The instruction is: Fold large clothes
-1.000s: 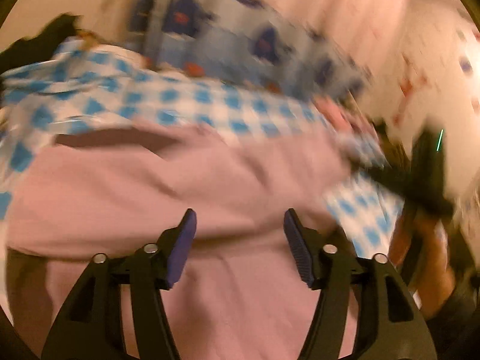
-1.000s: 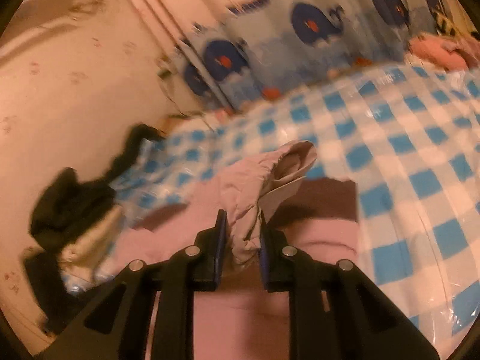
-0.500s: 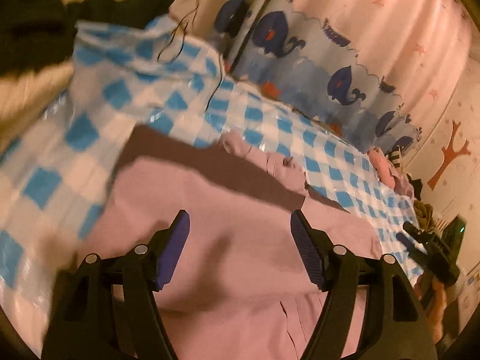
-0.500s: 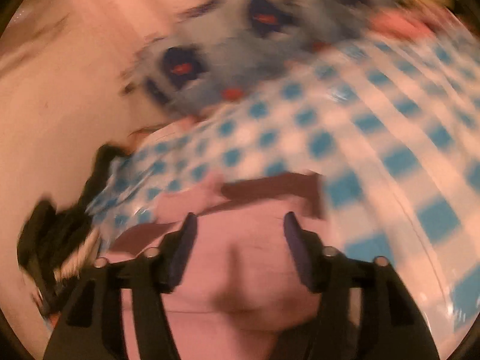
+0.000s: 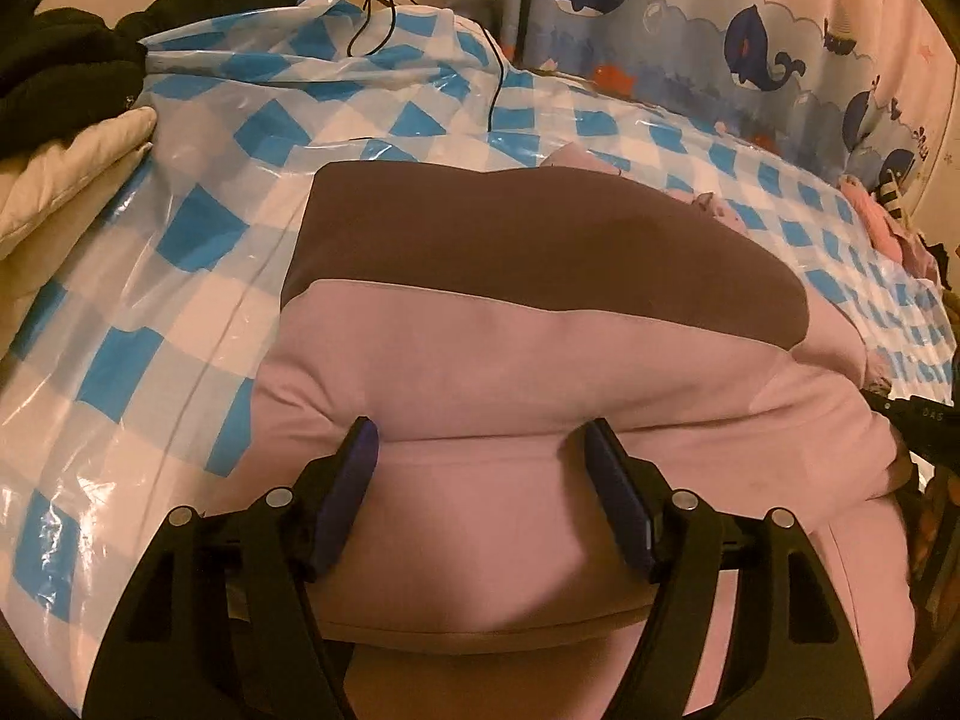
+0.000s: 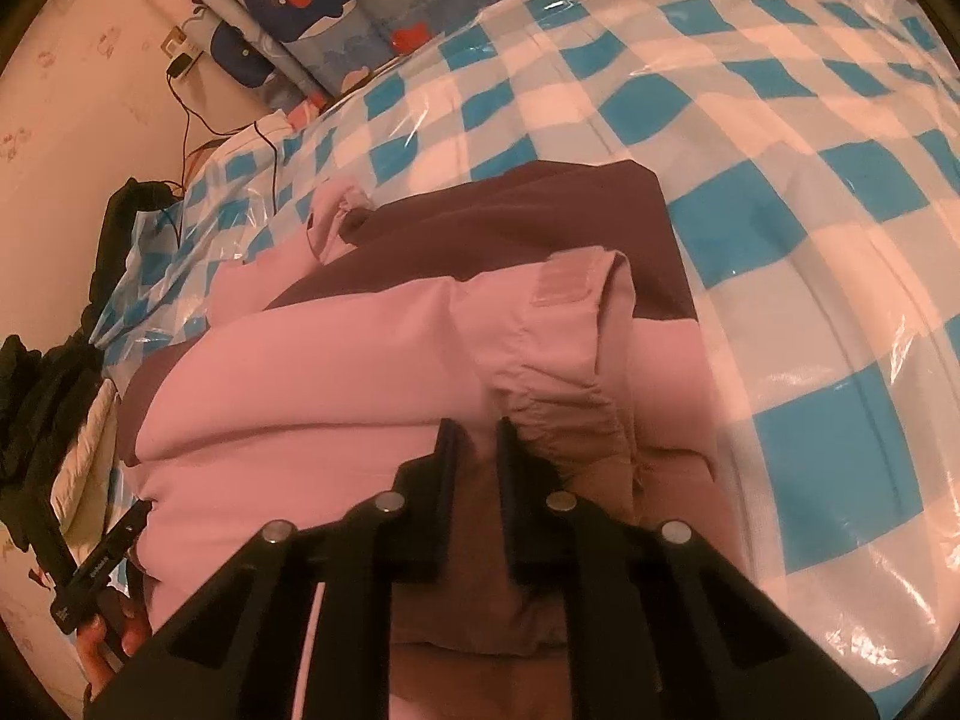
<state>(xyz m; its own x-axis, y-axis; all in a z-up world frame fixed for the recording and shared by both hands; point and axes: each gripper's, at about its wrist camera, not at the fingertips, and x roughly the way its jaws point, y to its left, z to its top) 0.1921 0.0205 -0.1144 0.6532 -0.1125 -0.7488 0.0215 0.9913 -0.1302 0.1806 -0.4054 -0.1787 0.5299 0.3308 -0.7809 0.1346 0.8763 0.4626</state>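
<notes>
A large pink jacket with a dark brown band lies on the bed's blue-and-white checked plastic cover. My left gripper is open and empty, its jaws wide apart just above the pink fabric near the left edge. In the right wrist view the jacket shows a folded sleeve with a cuff tab on top. My right gripper is nearly shut, pinching pink sleeve fabric beside the gathered cuff.
Black clothes and a cream quilted item are piled at the bed's left end. A whale-print curtain hangs behind. A thin black cable trails over the cover. The left gripper's handle and hand show at left.
The right gripper, which opened half a second ago after releasing the sleeve, has closed on the sleeve fabric by the cuff. The left gripper stays open and moved closer over the jacket.
</notes>
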